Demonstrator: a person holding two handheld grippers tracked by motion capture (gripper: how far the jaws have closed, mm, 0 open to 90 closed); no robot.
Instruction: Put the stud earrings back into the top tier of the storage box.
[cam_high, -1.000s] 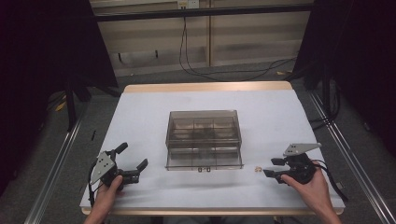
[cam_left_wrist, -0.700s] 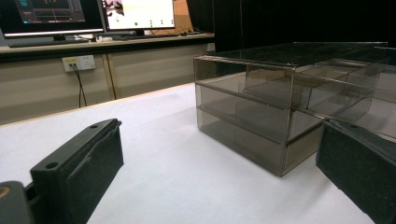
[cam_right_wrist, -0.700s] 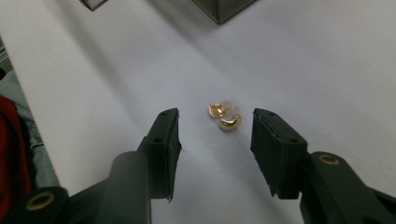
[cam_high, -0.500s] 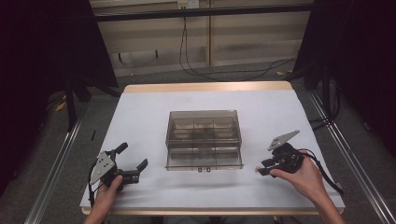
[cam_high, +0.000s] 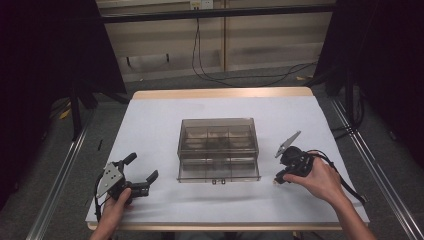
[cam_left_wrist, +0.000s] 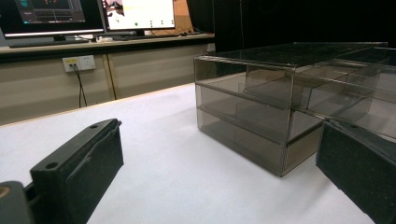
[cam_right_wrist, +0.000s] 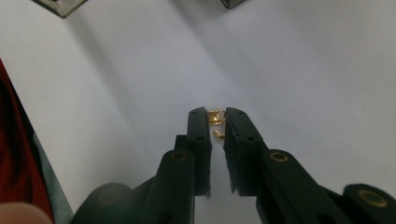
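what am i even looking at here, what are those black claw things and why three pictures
A person sits at a white table holding a hand-held two-jaw gripper in each hand, with no robot arm. The high view looks down from above: the left gripper rests near the table's front edge with its jaws wide apart, and the right gripper points down at the table. Between them stands a smoky clear plastic organiser box with compartments. The other two pictures come from cameras riding on each gripper. In the right gripper view the jaws are nearly together around a small gold piece, perhaps jewellery, lying on the table; whether they grip it yet is unclear.
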